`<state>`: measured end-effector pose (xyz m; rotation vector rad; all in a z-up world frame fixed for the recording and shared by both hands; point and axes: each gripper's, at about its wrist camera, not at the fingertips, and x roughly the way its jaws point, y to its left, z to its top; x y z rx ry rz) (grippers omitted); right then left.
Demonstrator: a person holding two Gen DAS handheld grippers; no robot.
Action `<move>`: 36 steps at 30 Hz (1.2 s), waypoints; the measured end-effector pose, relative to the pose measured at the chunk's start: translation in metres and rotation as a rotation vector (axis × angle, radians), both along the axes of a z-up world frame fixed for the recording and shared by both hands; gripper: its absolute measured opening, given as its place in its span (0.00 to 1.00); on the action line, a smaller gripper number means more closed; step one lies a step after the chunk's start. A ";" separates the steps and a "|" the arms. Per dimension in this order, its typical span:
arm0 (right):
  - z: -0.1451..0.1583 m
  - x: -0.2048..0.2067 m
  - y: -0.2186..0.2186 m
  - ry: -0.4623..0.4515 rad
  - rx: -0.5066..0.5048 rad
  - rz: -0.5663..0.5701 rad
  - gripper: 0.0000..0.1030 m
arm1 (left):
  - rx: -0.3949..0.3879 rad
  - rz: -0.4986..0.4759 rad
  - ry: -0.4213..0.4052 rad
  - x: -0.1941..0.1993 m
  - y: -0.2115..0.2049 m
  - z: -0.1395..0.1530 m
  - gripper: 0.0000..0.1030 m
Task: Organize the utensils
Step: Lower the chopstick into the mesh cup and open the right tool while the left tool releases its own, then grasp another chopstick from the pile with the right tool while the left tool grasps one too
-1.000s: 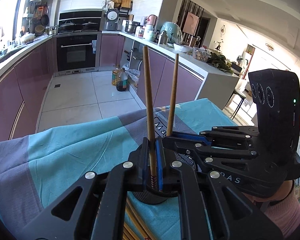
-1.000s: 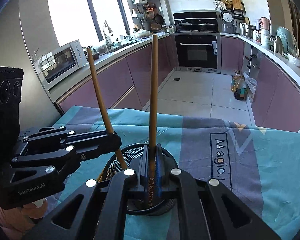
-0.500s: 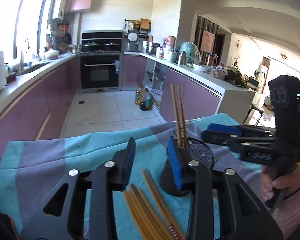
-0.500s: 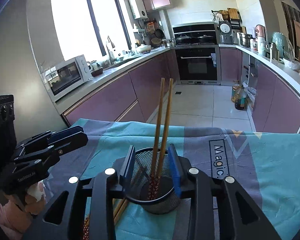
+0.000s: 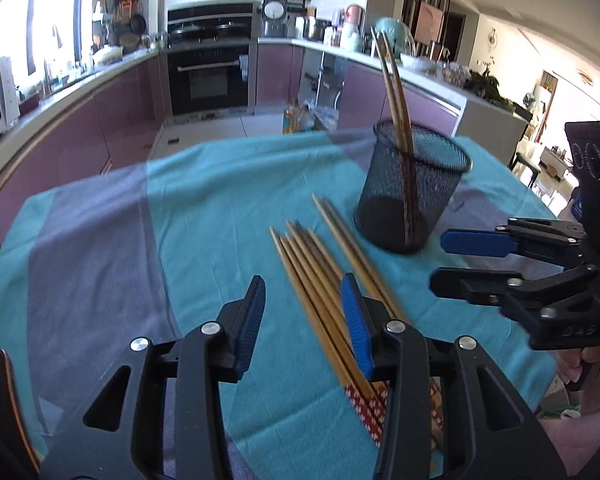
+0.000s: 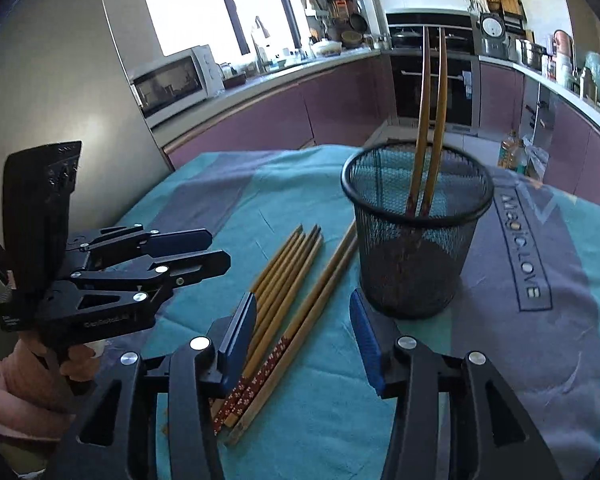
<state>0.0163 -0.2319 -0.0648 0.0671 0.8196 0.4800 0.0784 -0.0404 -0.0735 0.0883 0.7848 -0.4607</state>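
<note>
A black mesh cup stands on the teal tablecloth and holds two wooden chopsticks upright. Several loose chopsticks with red patterned ends lie on the cloth beside the cup. My left gripper is open and empty above the near ends of the loose chopsticks; it also shows in the right wrist view. My right gripper is open and empty, held over the loose chopsticks just short of the cup; it also shows in the left wrist view.
The table is covered by a teal and grey cloth with printed lettering. Beyond it are purple kitchen cabinets, an oven and a microwave. The table's edges fall away near both sides.
A second ago each gripper was shut on a chopstick over the cup. Both have let go, the two chopsticks now stand in the cup, and both grippers have pulled back and lowered toward the loose pile.
</note>
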 end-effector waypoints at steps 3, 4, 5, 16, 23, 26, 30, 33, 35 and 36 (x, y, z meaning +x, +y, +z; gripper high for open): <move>-0.011 0.001 0.006 0.031 -0.011 -0.006 0.44 | 0.016 -0.008 0.020 -0.004 -0.002 -0.015 0.38; -0.013 0.001 0.007 0.037 -0.018 -0.011 0.44 | 0.016 -0.010 0.029 -0.004 -0.002 -0.018 0.38; -0.015 0.001 0.009 0.039 -0.029 -0.017 0.44 | 0.014 -0.012 0.038 -0.006 -0.001 -0.022 0.38; -0.027 0.000 0.016 0.070 -0.071 -0.035 0.36 | 0.028 -0.013 0.089 -0.001 -0.013 -0.029 0.37; -0.027 -0.003 0.010 0.074 -0.088 -0.031 0.33 | 0.024 -0.006 0.114 0.005 -0.013 -0.035 0.36; -0.026 -0.006 0.008 0.072 -0.110 -0.033 0.32 | 0.030 -0.005 0.118 0.007 -0.015 -0.036 0.36; -0.023 -0.011 0.013 0.039 -0.190 -0.041 0.32 | 0.038 -0.004 0.121 0.009 -0.016 -0.037 0.33; -0.023 -0.004 0.013 0.049 -0.172 -0.048 0.32 | 0.046 -0.002 0.125 0.013 -0.018 -0.038 0.33; -0.024 0.002 0.011 0.046 -0.164 -0.064 0.32 | 0.049 0.000 0.131 0.017 -0.019 -0.038 0.33; -0.025 0.005 0.011 0.048 -0.161 -0.069 0.32 | 0.052 0.003 0.131 0.019 -0.020 -0.038 0.33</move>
